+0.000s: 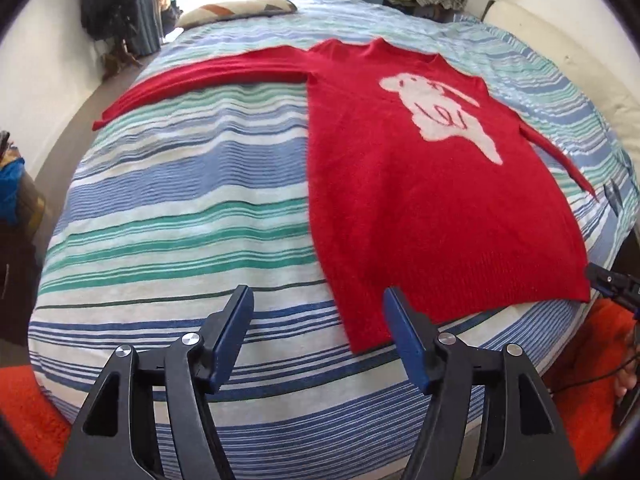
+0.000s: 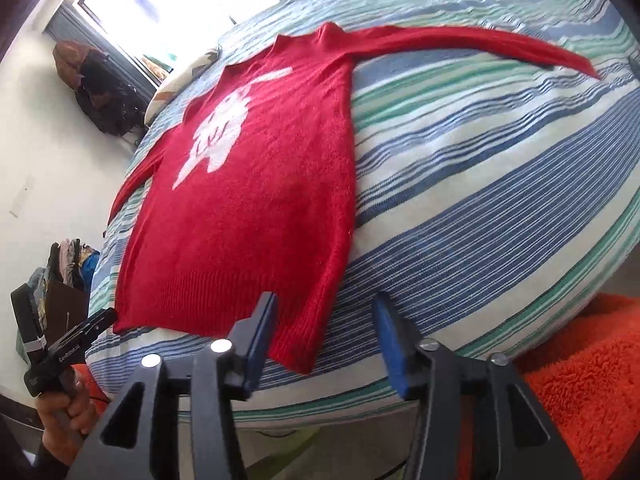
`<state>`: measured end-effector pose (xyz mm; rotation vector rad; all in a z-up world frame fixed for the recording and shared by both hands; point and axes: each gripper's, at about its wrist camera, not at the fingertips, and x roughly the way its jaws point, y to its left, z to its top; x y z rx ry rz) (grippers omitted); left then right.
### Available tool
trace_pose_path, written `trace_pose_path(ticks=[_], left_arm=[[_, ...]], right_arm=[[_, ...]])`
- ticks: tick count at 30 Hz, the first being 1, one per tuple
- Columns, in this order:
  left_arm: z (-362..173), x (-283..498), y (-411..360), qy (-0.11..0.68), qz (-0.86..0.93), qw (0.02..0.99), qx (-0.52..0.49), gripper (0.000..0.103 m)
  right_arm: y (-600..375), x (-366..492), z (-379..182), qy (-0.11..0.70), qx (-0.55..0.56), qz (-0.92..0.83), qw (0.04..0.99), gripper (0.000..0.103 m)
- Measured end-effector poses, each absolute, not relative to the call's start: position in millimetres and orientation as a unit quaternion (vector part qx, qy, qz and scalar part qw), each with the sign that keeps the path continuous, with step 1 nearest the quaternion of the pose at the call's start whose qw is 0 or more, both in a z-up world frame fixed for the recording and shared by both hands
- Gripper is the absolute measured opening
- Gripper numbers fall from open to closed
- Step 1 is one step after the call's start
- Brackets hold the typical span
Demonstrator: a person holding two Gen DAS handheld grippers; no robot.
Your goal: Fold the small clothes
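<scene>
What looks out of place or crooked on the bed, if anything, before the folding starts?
Nothing stands out. The red sweater lies flat and face up on the striped bed cover, both sleeves spread out, with no big wrinkles or damage visible. The left gripper and right gripper are open and empty.

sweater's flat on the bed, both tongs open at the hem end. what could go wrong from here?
1. The red sweater is fuzzy knit on a soft striped duvet; a low pinch at the hem by the left tongs or right tongs could grab bedding too.
2. One long sleeve lies stretched far across the bed, and may drag or twist during a fold.
3. The hem corner sits near the bed edge, so a pull toward the person could slide the sweater off.
</scene>
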<state>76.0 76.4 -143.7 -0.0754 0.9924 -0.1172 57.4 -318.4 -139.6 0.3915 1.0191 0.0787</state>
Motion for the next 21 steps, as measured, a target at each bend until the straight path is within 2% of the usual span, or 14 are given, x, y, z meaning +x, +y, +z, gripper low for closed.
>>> trace_pose_path(ticks=[5,10,15,18,21], left_arm=[[-127,74,110,0.437,0.004,0.897,-0.069,0.076],[-132,76,130,0.434,0.053,0.895,-0.087,0.076],[-141,75,127,0.444,0.067,0.89,-0.076,0.076],[-147,75,122,0.452,0.072,0.887,-0.056,0.076],[-154,79,119,0.463,0.076,0.882,-0.045,0.076]], right_arm=[[-355,67,-103,0.415,0.207,0.034,0.885,0.055],[-470,118,-83,0.327,0.306,-0.03,0.894,0.058],[-580,156,-142,0.32,0.487,-0.08,0.809,0.058],[-613,162,-163,0.299,0.521,-0.127,0.789,0.057],[-633,168,-174,0.27,0.558,-0.148,0.77,0.05]])
